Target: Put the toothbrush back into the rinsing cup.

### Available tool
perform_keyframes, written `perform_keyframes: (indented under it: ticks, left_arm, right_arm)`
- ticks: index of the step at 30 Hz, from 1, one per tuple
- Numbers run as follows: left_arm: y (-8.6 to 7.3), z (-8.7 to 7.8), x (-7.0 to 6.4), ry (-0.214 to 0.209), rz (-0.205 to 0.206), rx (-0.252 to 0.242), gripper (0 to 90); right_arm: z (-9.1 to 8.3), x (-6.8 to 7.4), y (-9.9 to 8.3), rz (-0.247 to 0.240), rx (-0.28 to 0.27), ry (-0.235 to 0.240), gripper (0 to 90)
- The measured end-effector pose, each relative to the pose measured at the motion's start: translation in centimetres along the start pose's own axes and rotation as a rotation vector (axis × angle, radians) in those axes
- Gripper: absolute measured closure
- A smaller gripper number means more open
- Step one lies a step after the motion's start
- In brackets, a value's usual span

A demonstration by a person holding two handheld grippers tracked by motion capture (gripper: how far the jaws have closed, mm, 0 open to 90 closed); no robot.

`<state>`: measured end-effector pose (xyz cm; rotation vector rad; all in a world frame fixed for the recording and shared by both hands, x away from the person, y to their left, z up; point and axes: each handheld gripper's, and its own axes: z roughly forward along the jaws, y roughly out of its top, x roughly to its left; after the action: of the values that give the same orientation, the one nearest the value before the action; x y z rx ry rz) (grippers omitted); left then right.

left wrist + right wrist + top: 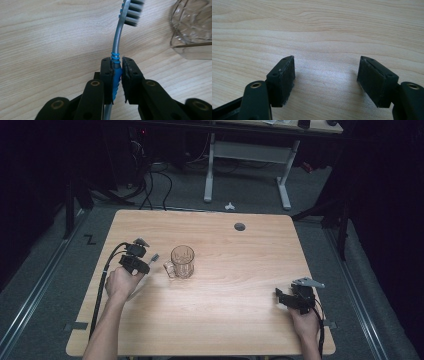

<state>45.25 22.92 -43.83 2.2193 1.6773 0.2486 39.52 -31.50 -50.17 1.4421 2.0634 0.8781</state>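
Observation:
A grey toothbrush (117, 37) with a blue ribbed grip is clamped between the jaws of my left gripper (117, 65), bristle head pointing away toward the top of the left gripper view. In the high view the left gripper (141, 261) sits left of centre and the toothbrush head (154, 257) sticks out toward a clear cut-glass mug (182, 262), handle on its left. The mug's base (192, 27) is at the right edge of the left gripper view. My right gripper (325, 75) rests open over bare wood; in the high view this gripper (280, 297) is near the front right.
The wooden table (240, 315) has a round cable hole (240, 226) near its far edge. A white-legged desk (250, 165) and cables on the floor lie beyond the table.

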Motion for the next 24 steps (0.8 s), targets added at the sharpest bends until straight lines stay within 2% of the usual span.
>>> perform_keyframes:
  ticks: [5,15,24]
  left_arm:
    - [-0.2,-1.2,-0.1,-0.022,-0.004,-0.038,79.5]
    - [-0.8,-2.7,-1.1,-0.01,0.027,-0.106,79.6]
    - [-1.1,-4.0,-1.4,-0.082,0.008,-0.187,79.6]
  right_arm:
    - [0.0,0.0,0.0,0.0,0.0,0.0,30.5]
    - [0.0,0.0,0.0,-0.001,0.0,-0.001,30.5]
    - [0.0,0.0,0.0,-0.001,0.001,-0.001,30.5]
